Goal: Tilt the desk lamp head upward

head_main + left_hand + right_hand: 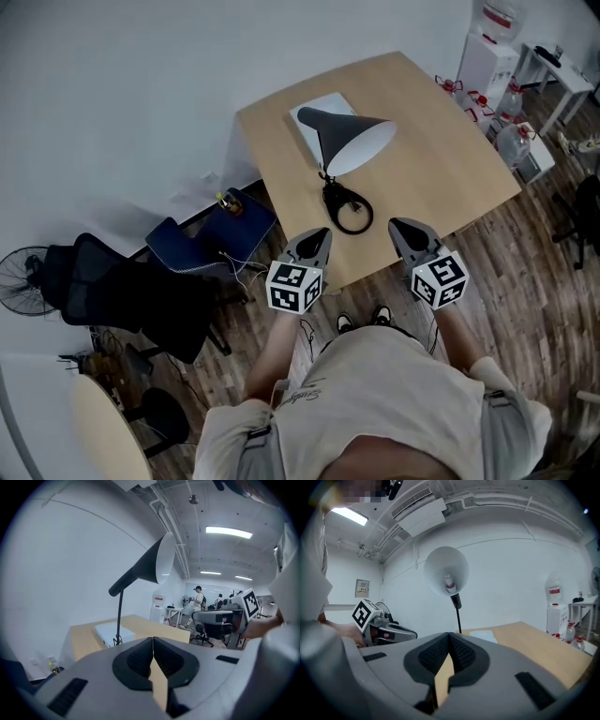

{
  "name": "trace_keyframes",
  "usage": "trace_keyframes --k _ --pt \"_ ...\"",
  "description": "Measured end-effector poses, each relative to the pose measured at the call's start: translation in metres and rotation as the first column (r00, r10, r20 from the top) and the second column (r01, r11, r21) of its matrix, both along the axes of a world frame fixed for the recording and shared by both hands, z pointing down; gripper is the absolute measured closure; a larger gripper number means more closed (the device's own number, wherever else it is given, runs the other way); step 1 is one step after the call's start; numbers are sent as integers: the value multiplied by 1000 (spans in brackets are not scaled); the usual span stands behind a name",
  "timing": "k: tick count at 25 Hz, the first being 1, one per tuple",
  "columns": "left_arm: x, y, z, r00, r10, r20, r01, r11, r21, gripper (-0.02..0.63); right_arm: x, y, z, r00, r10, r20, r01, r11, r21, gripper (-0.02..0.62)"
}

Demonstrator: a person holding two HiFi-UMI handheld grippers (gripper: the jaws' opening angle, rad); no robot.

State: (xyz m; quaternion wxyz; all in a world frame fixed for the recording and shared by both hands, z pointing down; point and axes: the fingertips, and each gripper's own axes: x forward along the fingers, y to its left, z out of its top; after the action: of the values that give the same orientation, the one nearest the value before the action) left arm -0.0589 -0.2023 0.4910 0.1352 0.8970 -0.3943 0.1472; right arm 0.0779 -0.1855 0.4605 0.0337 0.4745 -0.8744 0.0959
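Observation:
A desk lamp stands on the wooden table (450,159). Its dark cone head (352,141), white inside, faces toward me and down, above a black ring base (349,212). My left gripper (318,236) is shut and empty at the table's near edge, left of the base. My right gripper (402,226) is shut and empty, right of the base. In the left gripper view the lamp head (150,564) and thin stem (120,616) rise beyond the closed jaws. In the right gripper view the lamp head (446,571) shows its bulb. Neither gripper touches the lamp.
A white flat box (319,114) lies on the table behind the lamp. A blue chair (211,234) and a black chair (122,291) stand left of the table, with a fan (23,281) beyond. A water dispenser (492,47) and bottles (514,141) stand at the right.

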Motion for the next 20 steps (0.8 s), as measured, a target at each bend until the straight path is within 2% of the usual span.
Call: trace_keyframes --k 7,13,20 --pt "0 0 -36 999 -17 -31 20 996 91 591 -10 7 -32 999 -38 -22 40 997 69 600" --pt "6 -2 -52 999 -2 -52 9 993 117 591 -17 6 -56 995 -49 -84 60 988 140 600" --pt "10 -1 -65 997 -6 -81 17 991 135 591 -15 6 -71 998 -32 -58 40 987 153 600"
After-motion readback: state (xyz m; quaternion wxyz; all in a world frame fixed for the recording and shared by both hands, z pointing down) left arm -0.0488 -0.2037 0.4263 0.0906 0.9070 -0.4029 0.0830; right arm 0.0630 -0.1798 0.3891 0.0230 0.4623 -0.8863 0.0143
